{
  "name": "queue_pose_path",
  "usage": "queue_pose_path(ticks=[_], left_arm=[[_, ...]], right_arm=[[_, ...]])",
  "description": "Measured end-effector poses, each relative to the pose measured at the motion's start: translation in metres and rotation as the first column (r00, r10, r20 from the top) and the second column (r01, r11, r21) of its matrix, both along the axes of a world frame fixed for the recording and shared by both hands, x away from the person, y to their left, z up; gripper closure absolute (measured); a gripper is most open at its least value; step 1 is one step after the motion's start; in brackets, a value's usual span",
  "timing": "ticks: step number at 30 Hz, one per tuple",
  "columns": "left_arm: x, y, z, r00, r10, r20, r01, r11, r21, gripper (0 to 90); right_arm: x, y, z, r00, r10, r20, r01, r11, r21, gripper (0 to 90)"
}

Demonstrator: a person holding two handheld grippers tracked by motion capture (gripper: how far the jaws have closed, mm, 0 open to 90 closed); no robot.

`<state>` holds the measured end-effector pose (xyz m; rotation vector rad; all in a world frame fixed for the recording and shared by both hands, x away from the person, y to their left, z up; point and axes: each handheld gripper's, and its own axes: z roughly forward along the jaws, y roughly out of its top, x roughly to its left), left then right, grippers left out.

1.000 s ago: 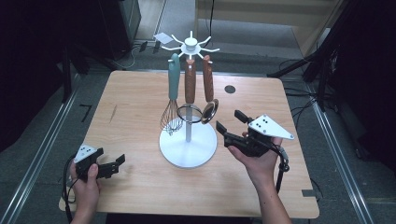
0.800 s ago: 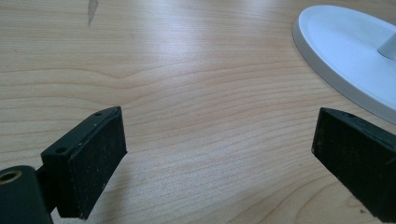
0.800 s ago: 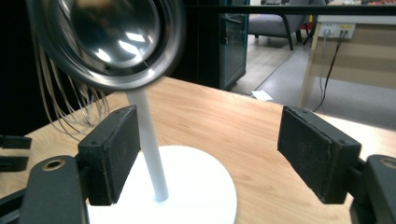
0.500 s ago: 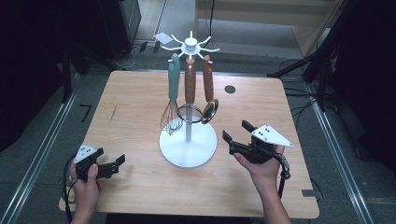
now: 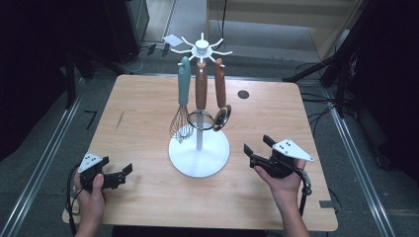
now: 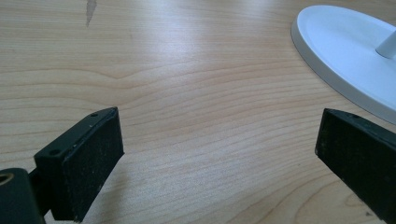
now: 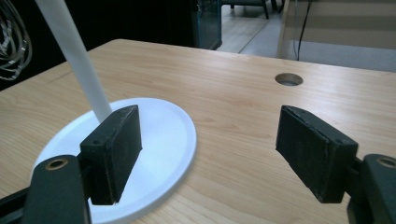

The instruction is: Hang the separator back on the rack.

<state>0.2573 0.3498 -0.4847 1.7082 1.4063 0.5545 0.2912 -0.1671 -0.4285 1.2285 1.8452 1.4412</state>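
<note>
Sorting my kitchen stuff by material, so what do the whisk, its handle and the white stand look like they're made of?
Whisk: thin bright wire loops, likely steel. Its teal handle: smooth and matte, probably silicone or plastic. Stand: uniform glossy white with soft reflections, so painted metal or plastic; the look leaves it open.

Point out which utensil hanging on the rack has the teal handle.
The whisk, leftmost of the three on the rack. The strainer and the spoon beside it have brown wooden handles.
</note>
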Motion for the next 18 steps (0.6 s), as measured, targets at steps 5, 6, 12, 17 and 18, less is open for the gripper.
queue_pose_path(ticks=[5, 6, 12, 17, 18], left_arm=[[0.0, 0.0, 0.0, 1.0, 0.0, 0.001, 0.0, 1.0, 0.0, 1.2], [0.0, 0.0, 0.0, 1.0, 0.0, 0.0, 0.0, 1.0, 0.001, 1.2], [0.0, 0.0, 0.0, 1.0, 0.0, 0.001, 0.0, 1.0, 0.001, 1.2], [0.0, 0.0, 0.0, 1.0, -0.004, 0.002, 0.004, 1.0, 0.002, 1.2], [0.0, 0.0, 0.0, 1.0, -0.004, 0.002, 0.004, 1.0, 0.002, 1.2]], right_arm=[[0.0, -0.01, -0.009, 0.9996, -0.02, -0.02, 0.02, 1.0, -0.019, 23.5], [0.0, -0.012, -0.011, 0.9995, -0.025, -0.022, 0.024, 0.999, -0.021, 23.5], [-0.002, -0.025, -0.021, 0.9978, -0.052, -0.042, 0.051, 0.998, -0.028, 23.8], [-0.006, -0.034, -0.03, 0.9956, -0.07, -0.063, 0.067, 0.997, -0.04, 23.6], [-0.007, -0.038, -0.032, 0.9953, -0.072, -0.065, 0.069, 0.997, -0.043, 23.5]])
